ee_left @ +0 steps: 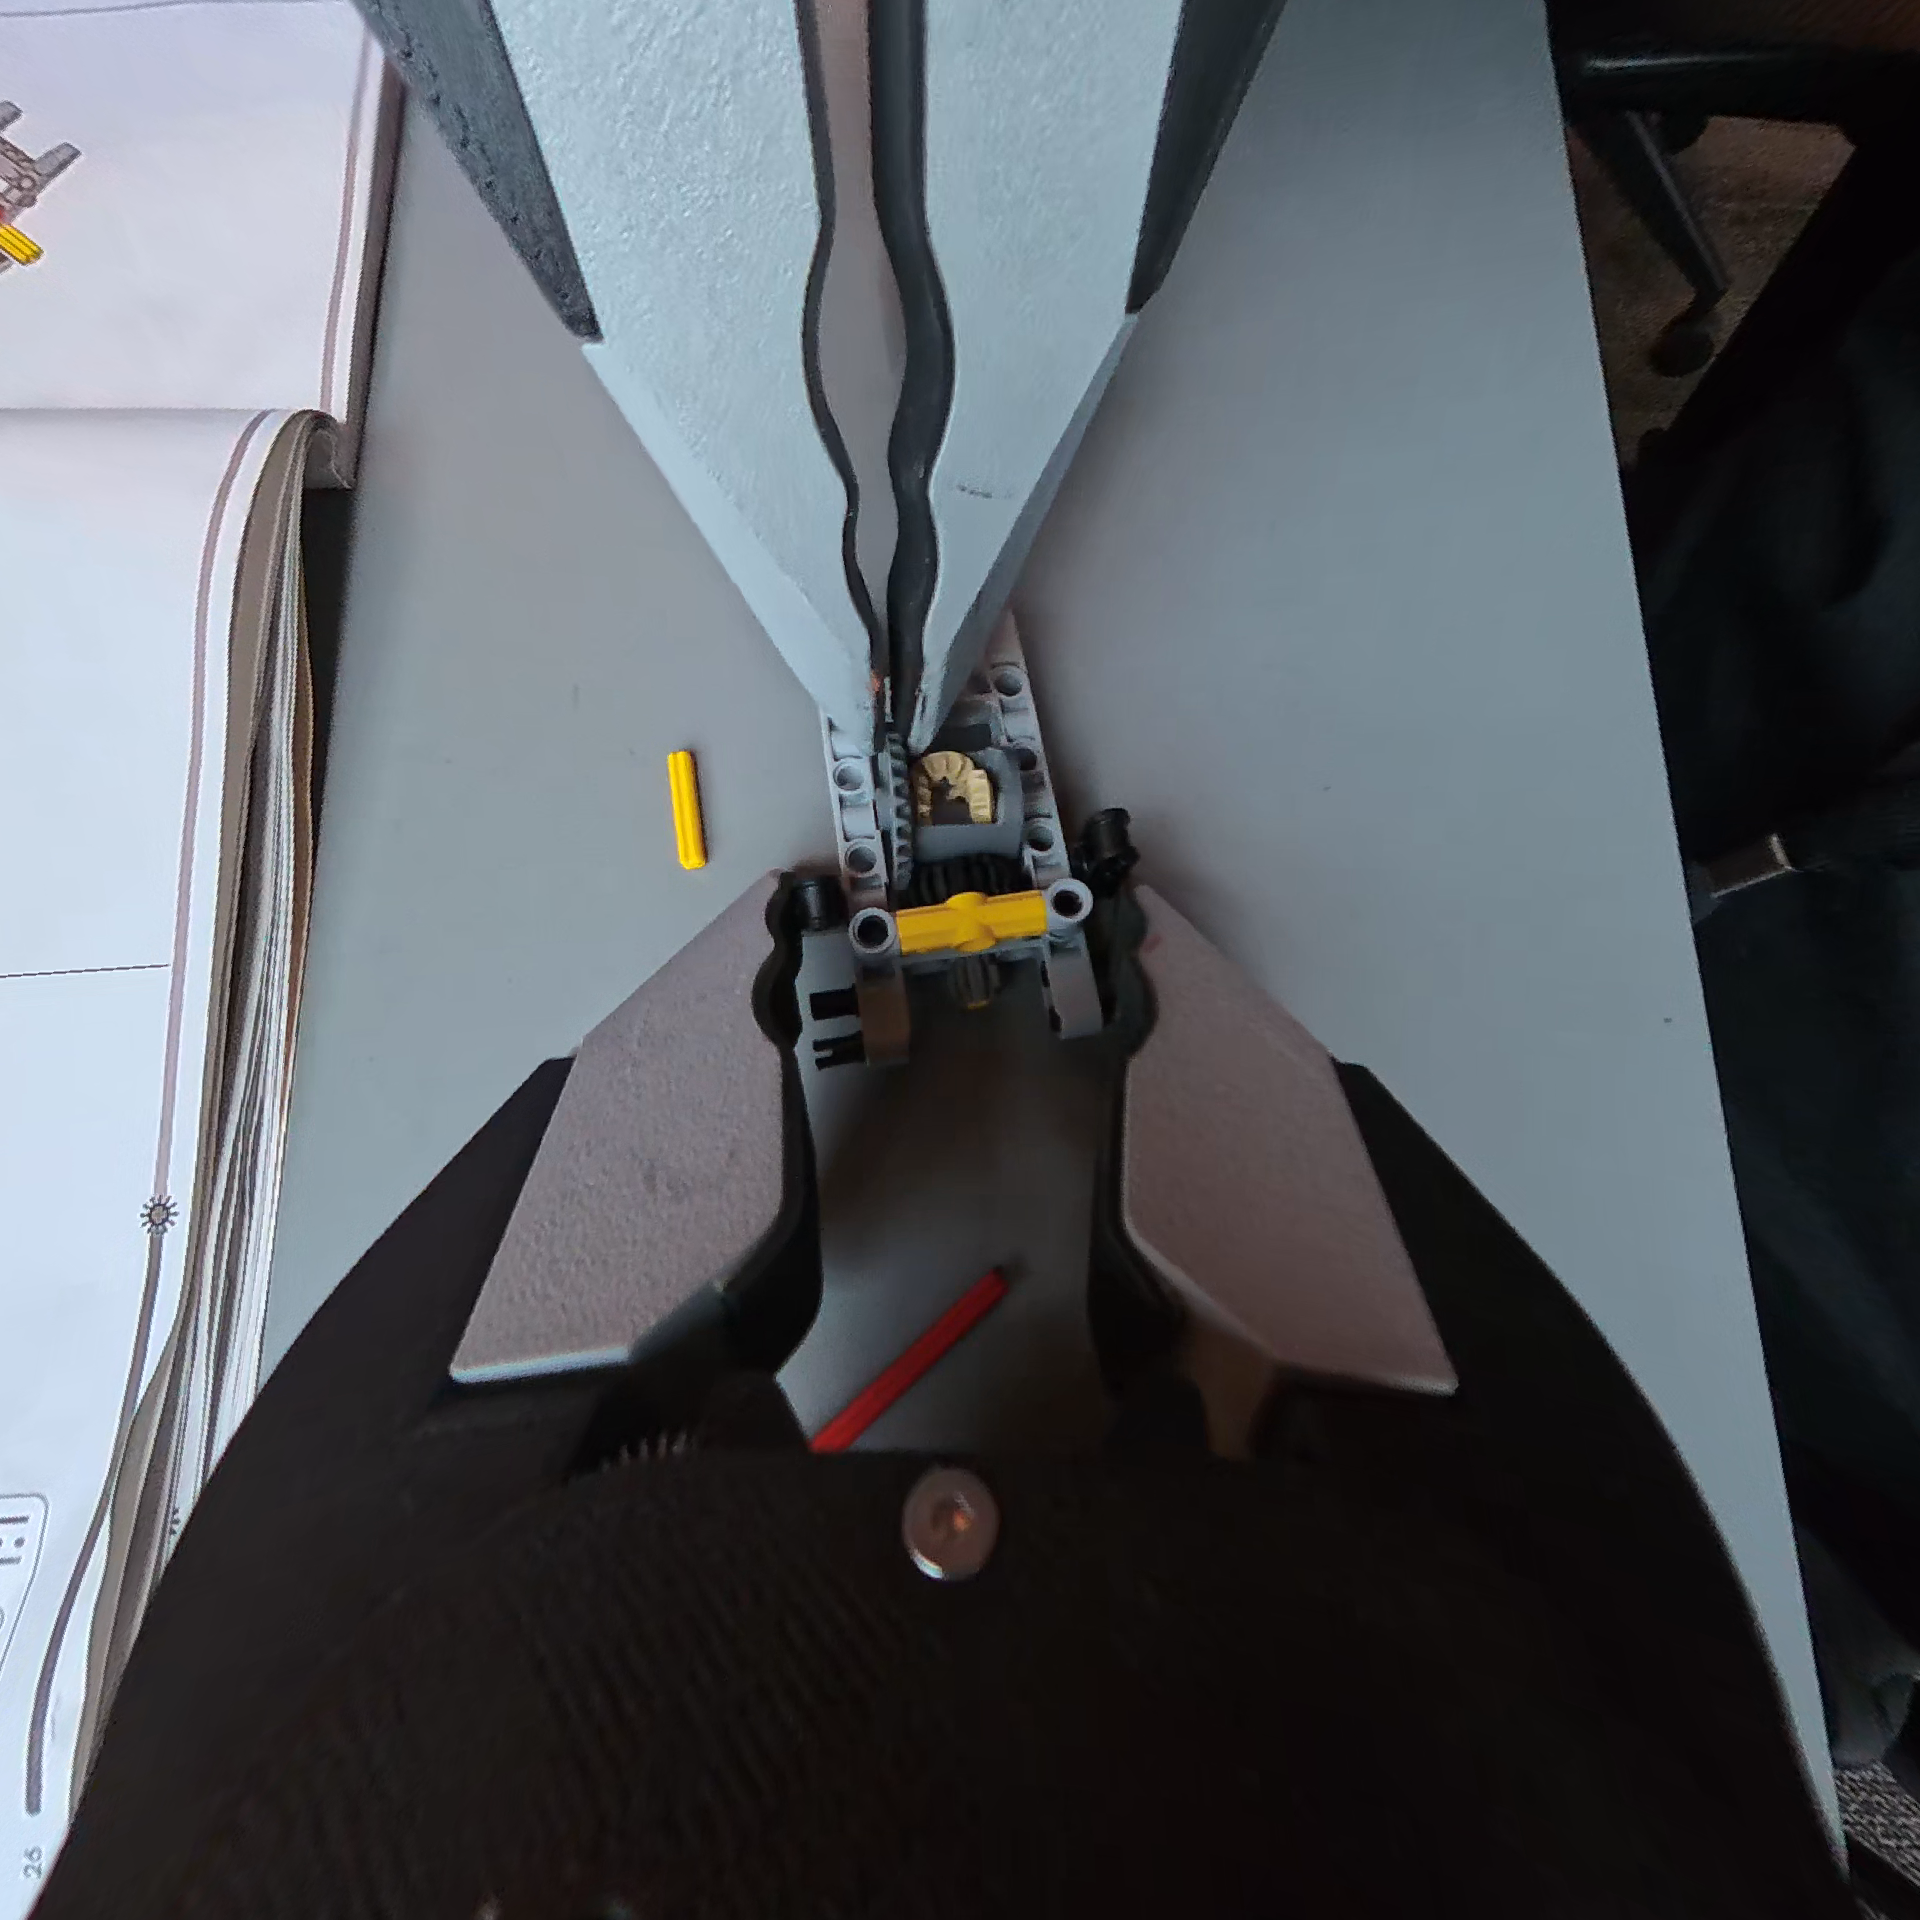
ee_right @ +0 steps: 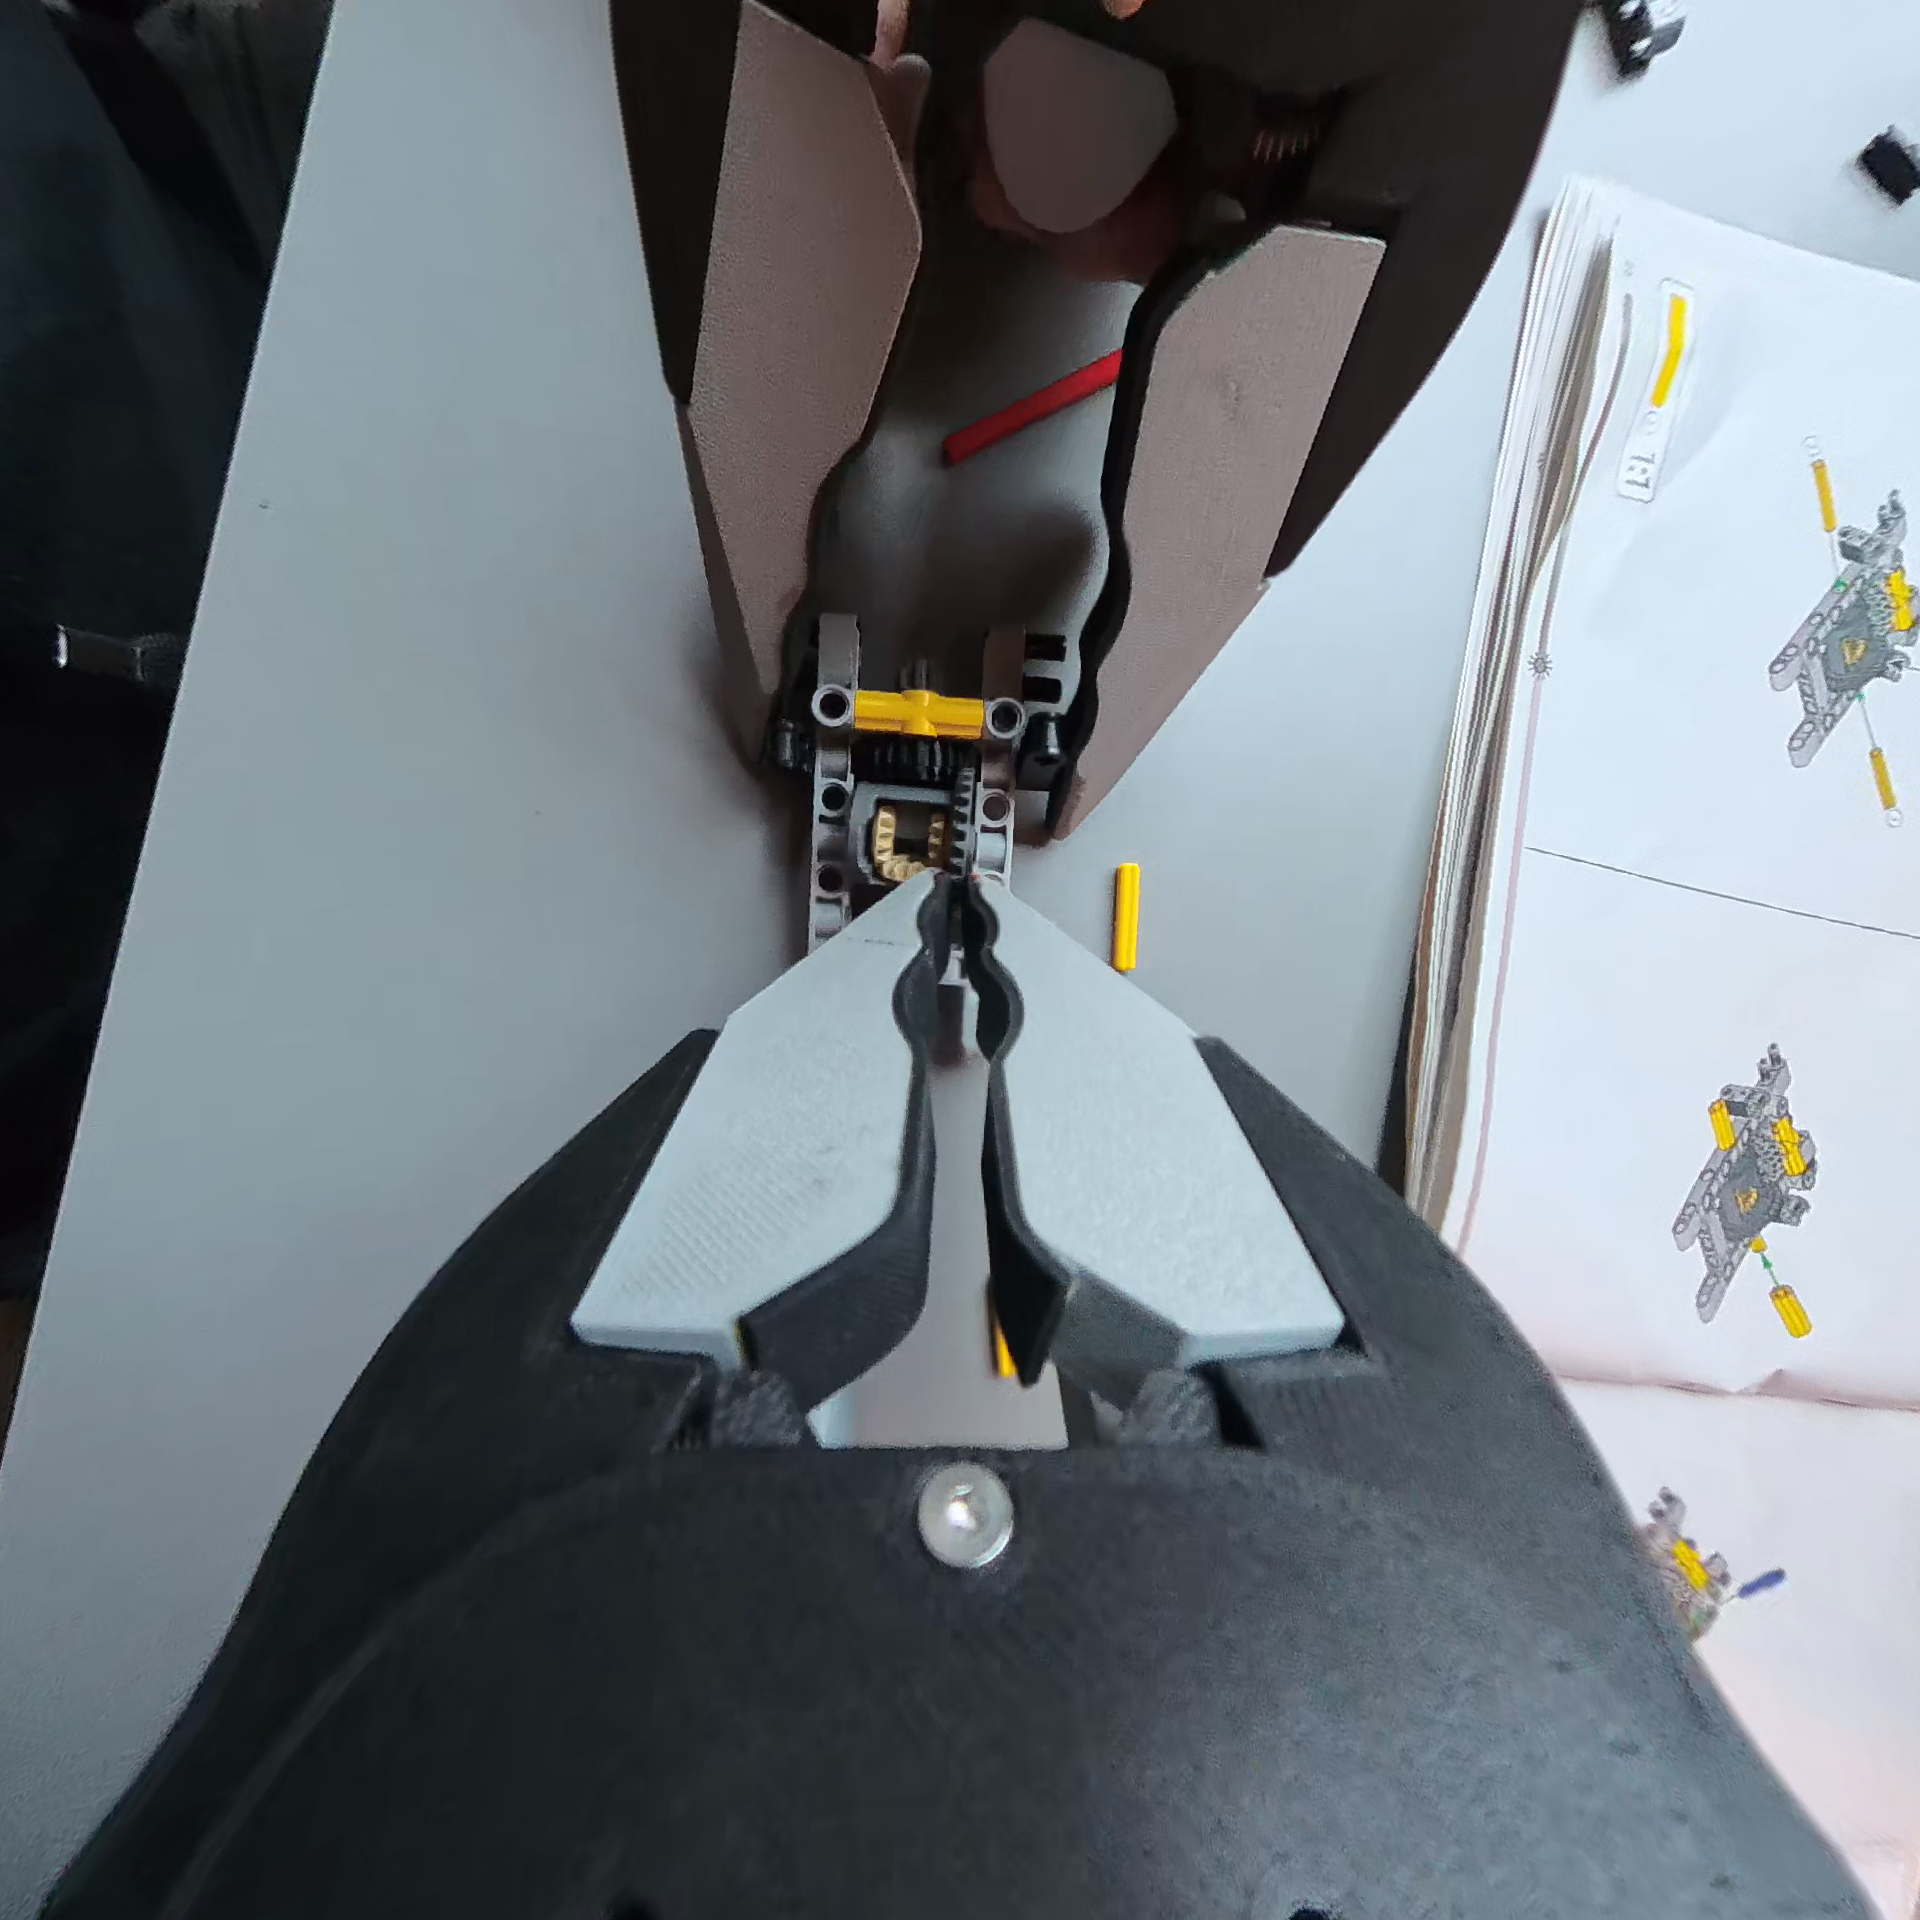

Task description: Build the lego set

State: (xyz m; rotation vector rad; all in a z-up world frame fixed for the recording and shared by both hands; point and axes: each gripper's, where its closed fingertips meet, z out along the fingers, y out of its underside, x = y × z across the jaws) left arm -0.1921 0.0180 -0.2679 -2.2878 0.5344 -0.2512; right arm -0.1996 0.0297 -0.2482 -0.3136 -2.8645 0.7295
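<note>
Below, in the left wrist view, the left gripper has its fingers set apart on either side of the near end of the grey model, clamping it across its width. The model lies flat on the white table, its long axis running straight away from the camera, with a yellow connector lying crosswise at the near end and a tan gear beyond it. From the far side the right gripper comes in with its jaws almost together, its tips at the model's dark gear; whether it pinches anything I cannot tell. A yellow axle lies on the table left of the model, parallel to it, and a red axle lies at an angle between the left fingers. A manual lies open along the table's left edge; it carries print, not read out. In the right wrist view, the right gripper is nearly closed, its tips touching the model at the near end. The model points away toward the left gripper, which grips its far end. The yellow axle lies just right of the tips, the red axle farther off, and the manual on the right shows build drawings.
</note>
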